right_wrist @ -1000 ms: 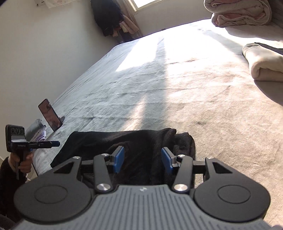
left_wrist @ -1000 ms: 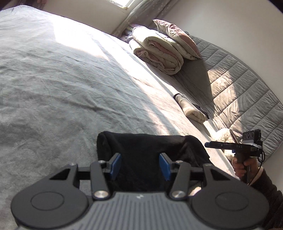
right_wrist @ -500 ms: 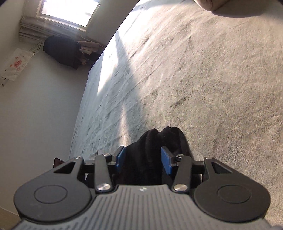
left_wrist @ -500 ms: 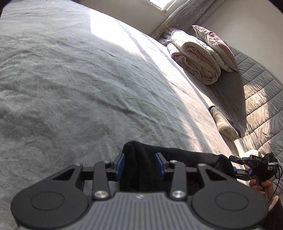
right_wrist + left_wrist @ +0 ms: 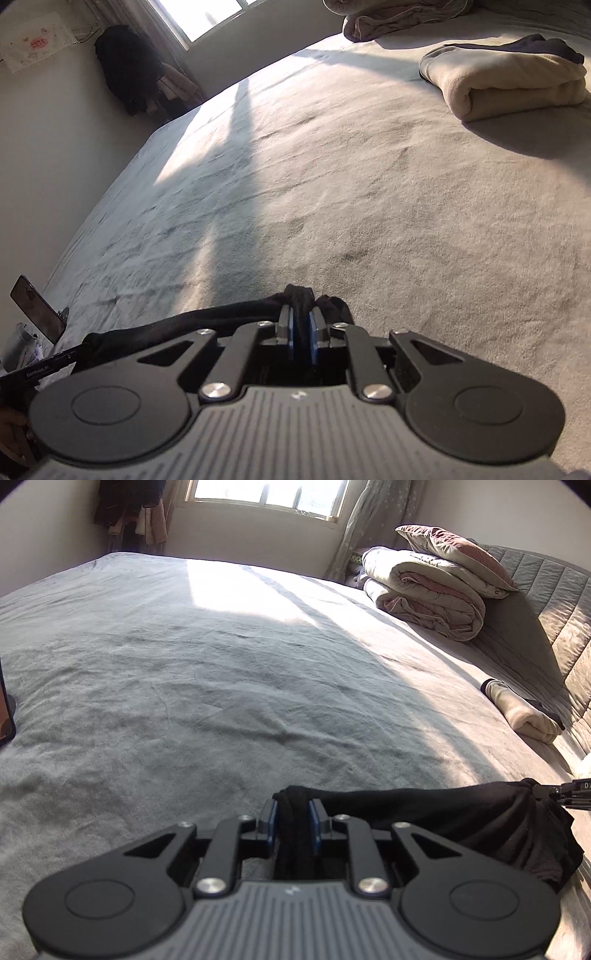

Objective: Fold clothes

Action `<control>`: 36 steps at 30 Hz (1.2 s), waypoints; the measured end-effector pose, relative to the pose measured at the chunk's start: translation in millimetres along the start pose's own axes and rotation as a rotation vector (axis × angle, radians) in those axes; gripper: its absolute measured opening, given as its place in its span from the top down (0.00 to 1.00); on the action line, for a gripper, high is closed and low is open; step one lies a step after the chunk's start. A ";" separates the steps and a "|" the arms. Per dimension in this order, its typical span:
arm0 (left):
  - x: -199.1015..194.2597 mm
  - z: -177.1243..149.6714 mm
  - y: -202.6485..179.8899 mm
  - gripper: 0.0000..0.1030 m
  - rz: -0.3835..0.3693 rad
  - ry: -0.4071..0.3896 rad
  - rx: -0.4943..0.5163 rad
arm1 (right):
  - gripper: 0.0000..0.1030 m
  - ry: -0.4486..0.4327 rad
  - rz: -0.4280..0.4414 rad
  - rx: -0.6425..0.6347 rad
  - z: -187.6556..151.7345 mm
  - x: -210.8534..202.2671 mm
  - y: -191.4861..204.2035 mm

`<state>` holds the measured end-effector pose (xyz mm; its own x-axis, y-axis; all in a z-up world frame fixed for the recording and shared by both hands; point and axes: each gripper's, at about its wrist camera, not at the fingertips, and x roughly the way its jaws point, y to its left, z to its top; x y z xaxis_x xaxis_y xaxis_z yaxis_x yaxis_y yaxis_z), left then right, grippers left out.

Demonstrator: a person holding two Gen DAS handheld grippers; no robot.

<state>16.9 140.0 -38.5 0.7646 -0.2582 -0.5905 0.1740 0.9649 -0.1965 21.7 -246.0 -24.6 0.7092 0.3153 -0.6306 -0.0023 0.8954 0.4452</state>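
Note:
A black garment (image 5: 443, 823) hangs stretched between my two grippers, low over the near edge of the grey bed (image 5: 221, 664). My left gripper (image 5: 293, 823) is closing its jaws on one bunched end, and the blue pads press the cloth. In the right wrist view my right gripper (image 5: 302, 332) is closing on the other bunched end of the garment (image 5: 221, 314), which fills the narrow gap between its pads. The right gripper's tip (image 5: 569, 794) shows at the left wrist view's right edge, and the left gripper (image 5: 44, 369) at the right wrist view's lower left.
A folded cream garment (image 5: 509, 88) lies on the bed to the right, near the quilted headboard (image 5: 554, 609). A rolled duvet (image 5: 424, 598) and a pillow (image 5: 454, 542) sit at the far right corner. A phone on a stand (image 5: 37, 310) stands at the bed's left edge.
Both grippers have narrowed from wide open onto the ends of the black garment. The cloth, which lay spread in a heap, now hangs pulled taut between them. Both views have swung toward the window.

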 end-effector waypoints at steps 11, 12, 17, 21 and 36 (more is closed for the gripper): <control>14.3 -13.2 -87.6 0.72 -0.205 -0.028 0.298 | 0.77 -0.159 0.015 -0.551 -37.4 -0.9 98.2; 19.4 -16.8 -93.5 0.72 -0.209 -0.019 0.326 | 0.85 -0.161 0.023 -0.587 -41.8 3.3 104.1; 36.4 -28.0 -91.8 0.71 -0.192 0.016 0.361 | 0.85 -0.076 -0.038 -0.663 -57.3 36.9 92.3; 31.1 -27.2 -89.8 0.69 -0.200 0.021 0.347 | 0.84 -0.073 -0.030 -0.656 -55.1 27.1 89.5; -5.8 -22.3 -80.2 0.52 -0.221 -0.012 0.315 | 0.67 -0.067 0.025 -0.325 -36.5 -54.5 19.8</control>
<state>-15.4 63.0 -36.8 0.6944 -0.4629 -0.5509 0.5162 0.8538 -0.0667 -42.7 -233.9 -4.6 0.7506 0.3268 -0.5743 -0.2376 0.9445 0.2270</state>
